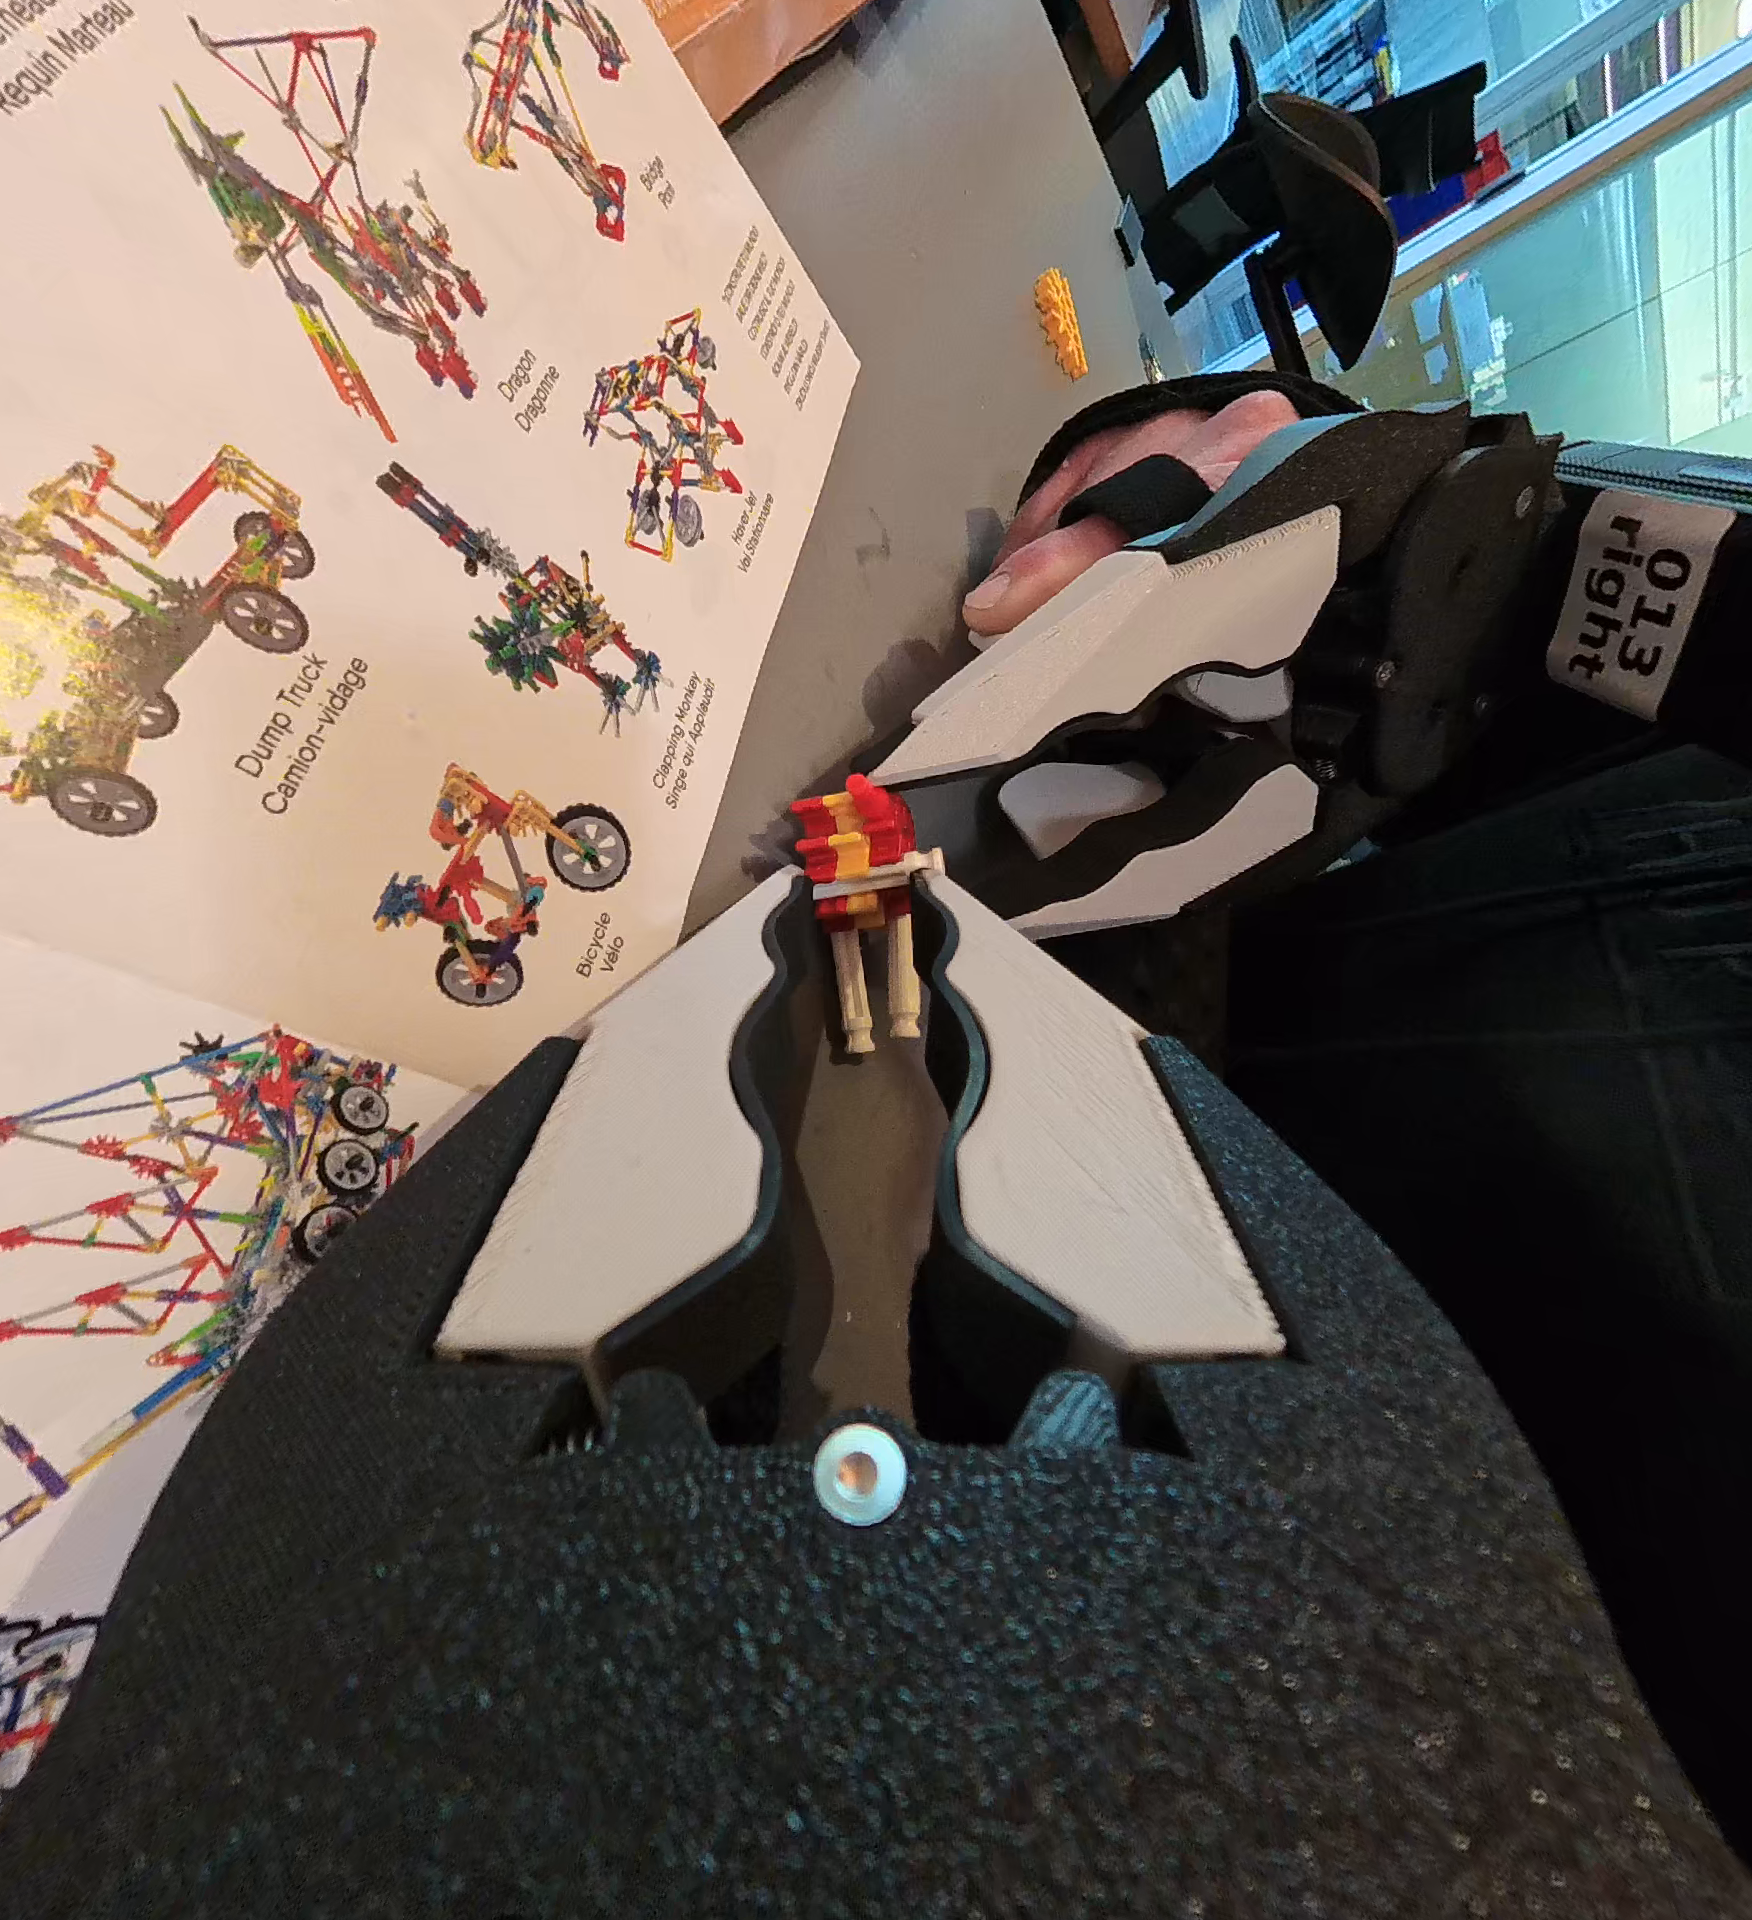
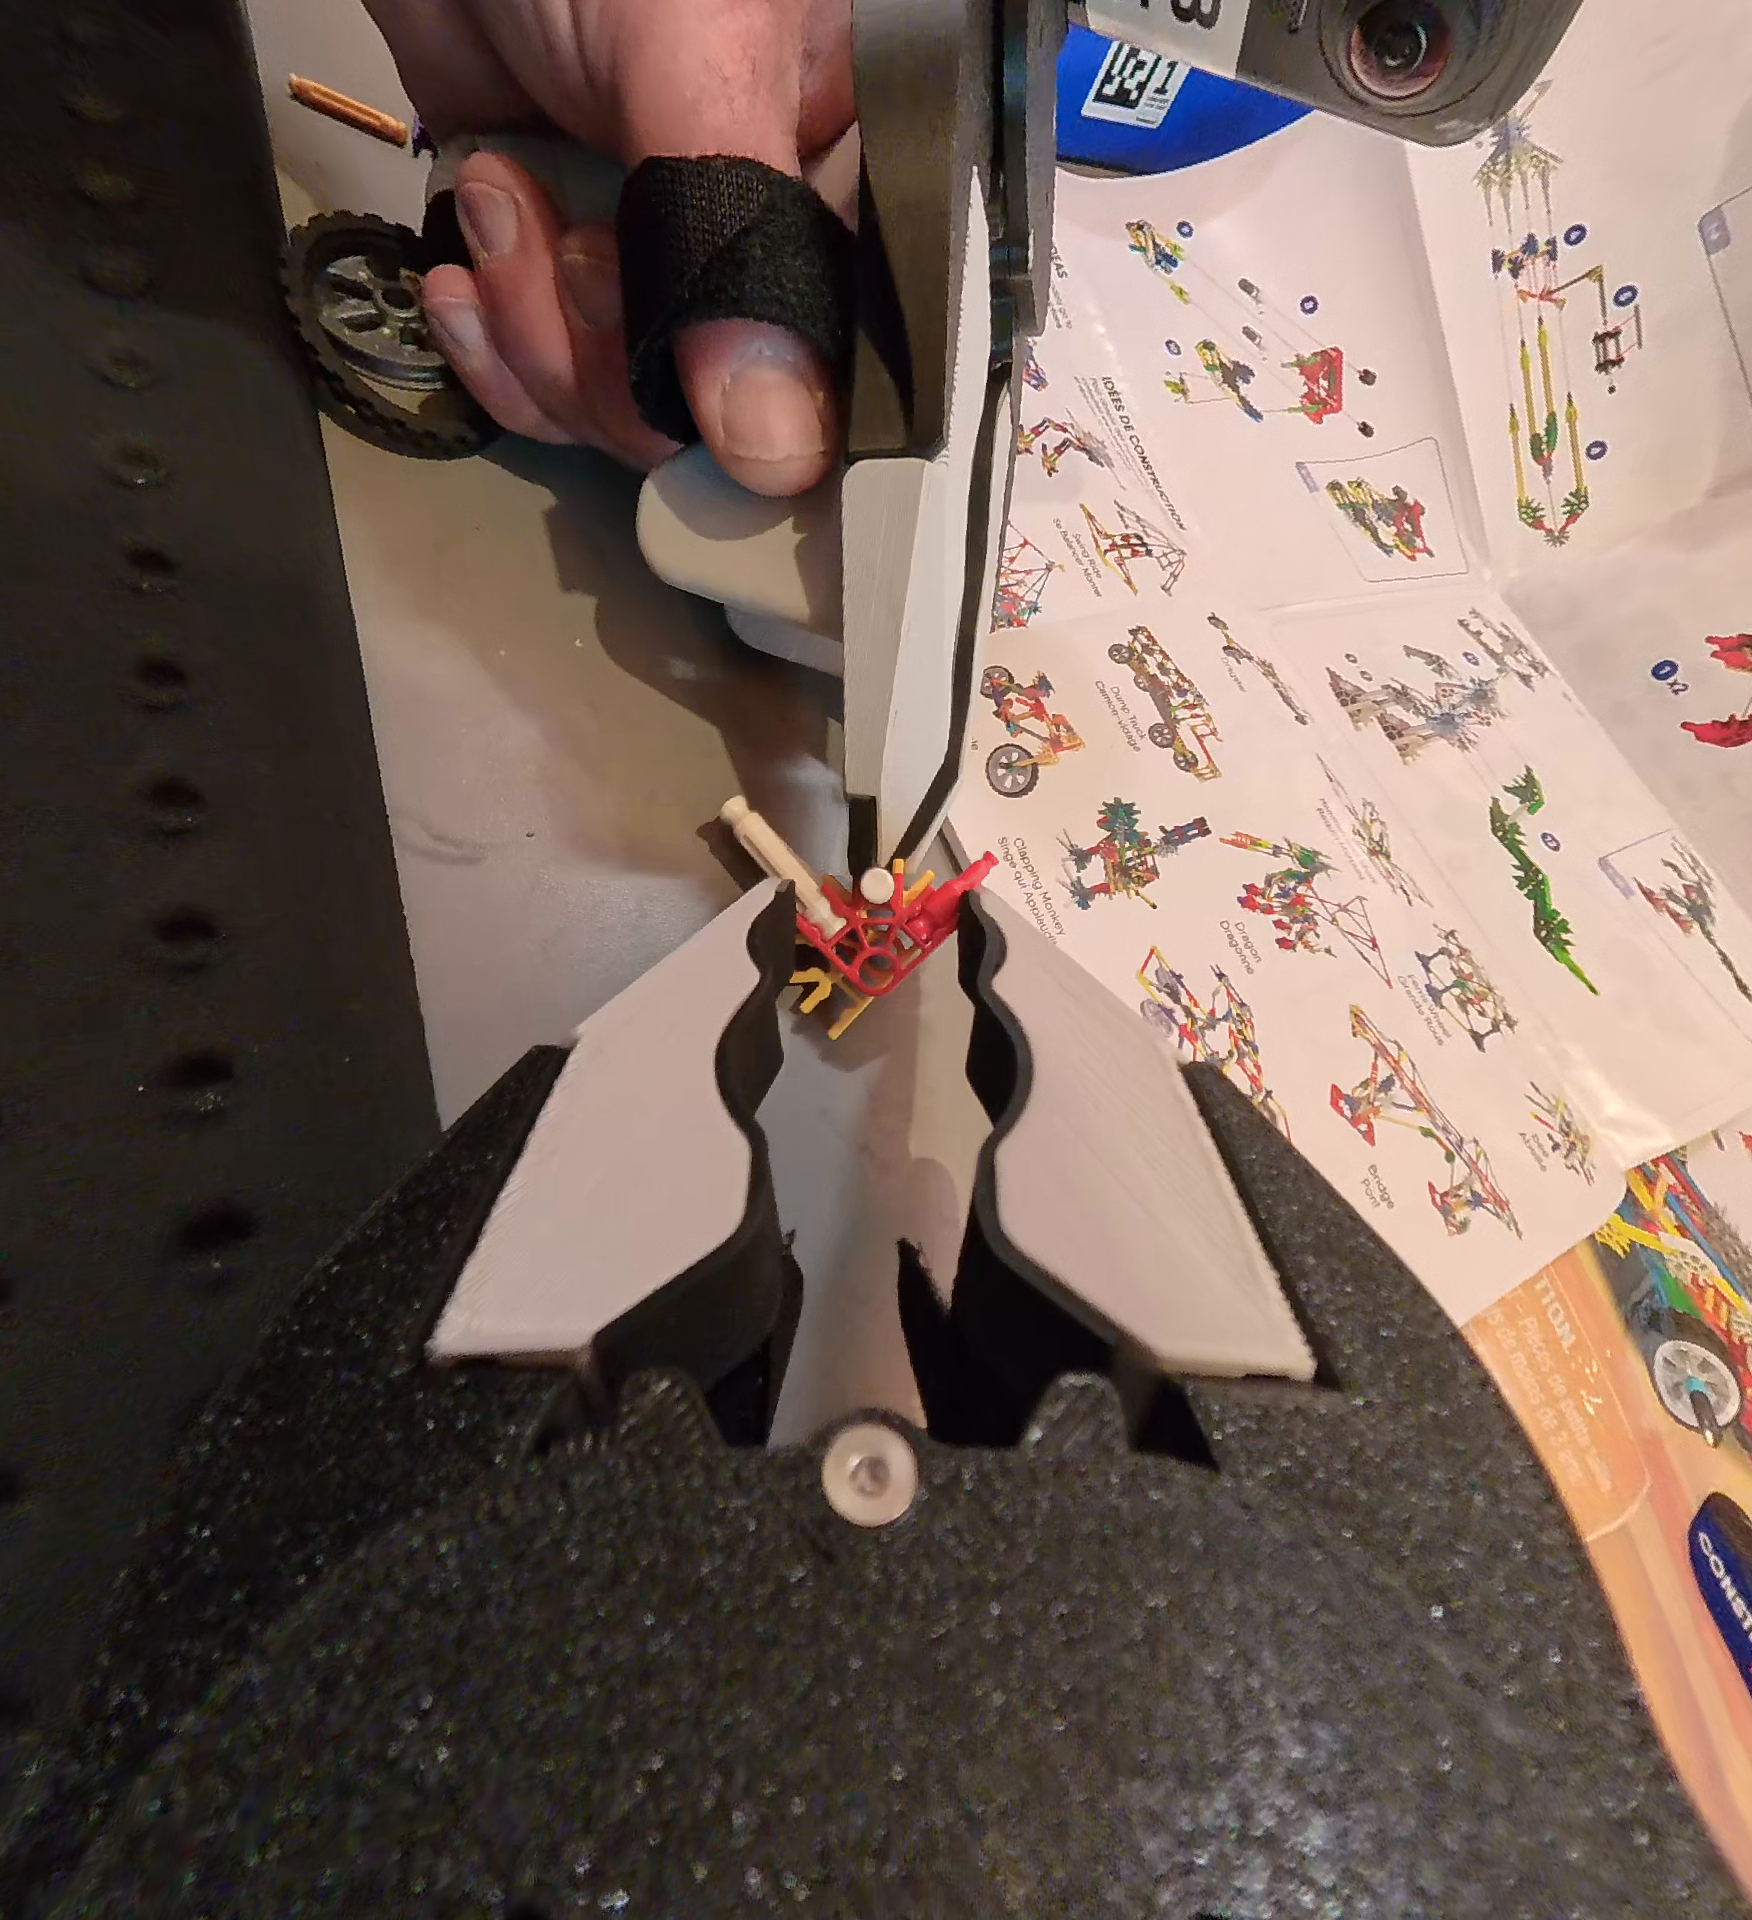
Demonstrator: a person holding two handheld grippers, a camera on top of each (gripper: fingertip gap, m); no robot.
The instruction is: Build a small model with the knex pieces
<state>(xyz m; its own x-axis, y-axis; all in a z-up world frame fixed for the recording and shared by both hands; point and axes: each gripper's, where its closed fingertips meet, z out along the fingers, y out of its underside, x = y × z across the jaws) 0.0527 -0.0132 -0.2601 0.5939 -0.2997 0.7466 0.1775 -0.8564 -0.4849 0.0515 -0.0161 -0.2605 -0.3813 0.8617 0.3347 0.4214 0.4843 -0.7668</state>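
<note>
Red and yellow plastic connectors, stacked into a small cluster (image 1: pixel 854 847) with white rods through it, sit right at the tips of both grippers. In the left wrist view the left gripper (image 1: pixel 861 883) has its two grey fingers drawn narrow around the cluster, pinching it at a thin white cross rod, while two cream rods (image 1: pixel 877 987) hang back from it into the gap between the fingers. The right gripper (image 1: pixel 887 831) comes in from the right side of that view, one grey fingertip touching the top of the cluster beside a red peg and the other fingertip lower; a hand (image 1: pixel 1111 509) with a black strap over one finger grips its body. In the right wrist view the same cluster (image 2: pixel 872 935) lies between the right gripper (image 2: pixel 872 914) fingertips, whose jaws stand narrow and close against its sides, so it appears held from both tools at once, though whether the right pads press it firmly I cannot tell. There the left gripper (image 2: pixel 893 821) reaches down from above, its tips meeting the cluster at a round white rod end; one white rod (image 2: pixel 773 857) sticks out up-left, one red peg (image 2: pixel 960 883) up-right. One black toy wheel (image 2: pixel 373 322) lies on the grey table (image 2: pixel 539 727) behind the holding fingers, one orange rod (image 2: pixel 347 109) farther back, and one yellow gear-like piece (image 1: pixel 1059 322) lies alone well apart. Printed instruction sheets (image 1: pixel 332 416) with pictured models cover the table beside the tools.
</note>
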